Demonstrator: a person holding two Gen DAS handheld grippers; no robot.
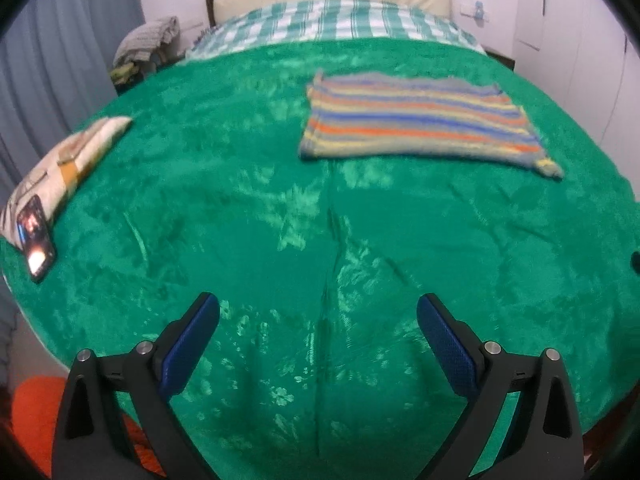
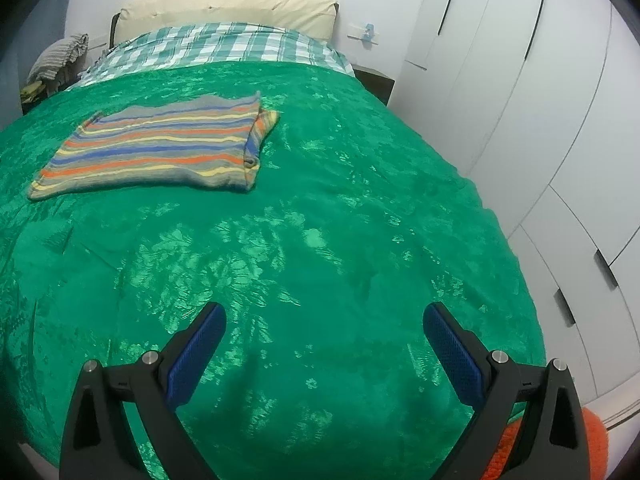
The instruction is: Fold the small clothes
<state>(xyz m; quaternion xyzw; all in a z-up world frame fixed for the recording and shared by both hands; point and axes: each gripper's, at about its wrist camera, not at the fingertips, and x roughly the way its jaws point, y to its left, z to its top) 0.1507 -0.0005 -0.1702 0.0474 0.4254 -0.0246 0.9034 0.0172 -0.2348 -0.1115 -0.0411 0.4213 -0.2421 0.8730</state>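
the left view is blurred, so the knit of the striped garment is hard to make out there; an orange thing is cut off behind the right gripper. the garment, folded into a flat rectangle, lies mid-bed toward the checked sheet on the glossy green bedspread. the left gripper and the right gripper are both spread wide, grasping nothing, over the foot edge. a phone leans on a pillow at the left edge.

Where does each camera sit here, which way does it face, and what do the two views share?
Left wrist: on the left gripper, open above the foot of the green bedspread, facing the headboard; phone at left.
Right wrist: on the right gripper, open, facing likewise; wardrobe at right.
Shared: the striped garment, bedspread, cream headboard.
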